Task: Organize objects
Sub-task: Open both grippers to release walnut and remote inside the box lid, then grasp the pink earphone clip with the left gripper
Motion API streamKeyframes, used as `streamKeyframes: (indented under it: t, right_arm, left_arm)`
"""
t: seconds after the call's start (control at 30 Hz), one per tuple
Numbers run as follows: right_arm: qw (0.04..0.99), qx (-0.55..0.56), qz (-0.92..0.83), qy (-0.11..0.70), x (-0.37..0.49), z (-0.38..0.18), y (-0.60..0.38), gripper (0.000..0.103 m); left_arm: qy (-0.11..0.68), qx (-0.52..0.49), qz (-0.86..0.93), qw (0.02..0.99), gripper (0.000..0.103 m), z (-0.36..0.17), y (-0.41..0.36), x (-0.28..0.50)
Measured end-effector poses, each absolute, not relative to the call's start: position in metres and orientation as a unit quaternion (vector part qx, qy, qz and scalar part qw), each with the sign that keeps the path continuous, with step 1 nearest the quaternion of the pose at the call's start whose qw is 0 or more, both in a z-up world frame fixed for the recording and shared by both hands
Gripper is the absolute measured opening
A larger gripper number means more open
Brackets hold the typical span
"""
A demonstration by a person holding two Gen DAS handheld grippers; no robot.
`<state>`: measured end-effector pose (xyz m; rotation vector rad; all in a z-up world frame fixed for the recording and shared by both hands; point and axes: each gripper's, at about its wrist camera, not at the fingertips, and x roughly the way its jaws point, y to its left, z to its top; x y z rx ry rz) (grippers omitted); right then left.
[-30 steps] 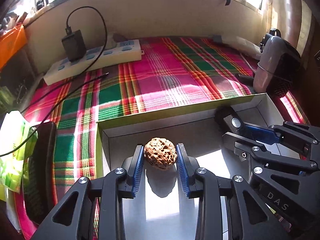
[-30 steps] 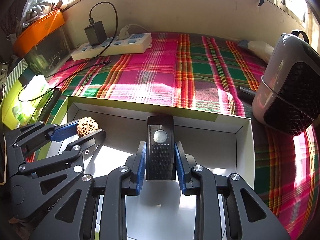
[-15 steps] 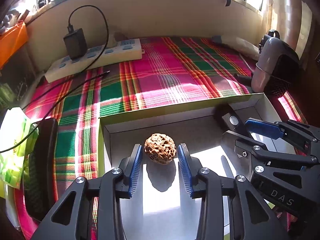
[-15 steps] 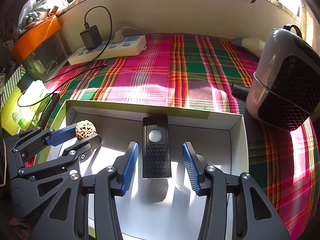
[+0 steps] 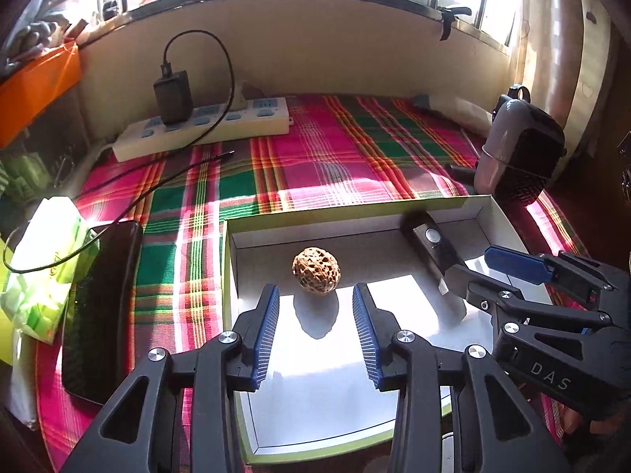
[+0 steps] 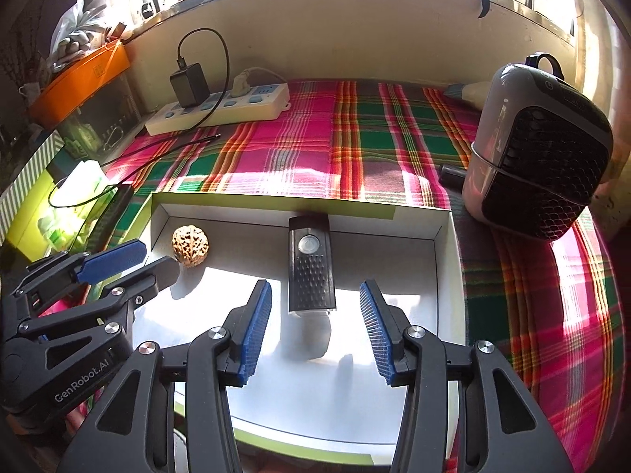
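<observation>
White "DAS" lettering on right hand-held gripper (image 5: 508,272), "GenRobot.AI" on left hand-held gripper (image 6: 130,266)

Right gripper (image 6: 315,295), black with blue ribbed pads, stands with jaws apart and nothing between them. Beyond its tips a black rectangular remote with a round button (image 6: 310,264) lies flat in a shallow white cardboard box with a green rim (image 6: 443,276). A brown wrinkled walnut (image 6: 190,245) rests in the box's far left corner, beside the left gripper (image 6: 134,262), whose jaws are opening. The box sits on a pink and green plaid cloth (image 6: 355,146).

Box (image 6: 443,276) near floor clear; walnut (image 6: 190,245) far-left, remote (image 6: 310,264) mid-far. Heater (image 6: 536,149) blocks right; power strip (image 6: 221,108) far-left.
</observation>
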<state>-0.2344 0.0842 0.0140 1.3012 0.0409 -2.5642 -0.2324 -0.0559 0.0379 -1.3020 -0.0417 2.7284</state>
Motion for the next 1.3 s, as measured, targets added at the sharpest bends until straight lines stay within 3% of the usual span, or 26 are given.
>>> streamKeyframes:
  t: [0.67,1.3]
  right_arm:
    - [0.128,0.409,-0.903,0.015,-0.167,0.03,0.101,0.048]
    - [0.152,0.389,-0.909,0.017,-0.105,0.02,0.111,0.048]
  left_arm:
    - [-0.026,-0.39,0.919,0.039,0.037,0.054,-0.072,-0.152]
    - [-0.054,-0.406,0.911,0.041,0.038,0.025,-0.089,-0.086]
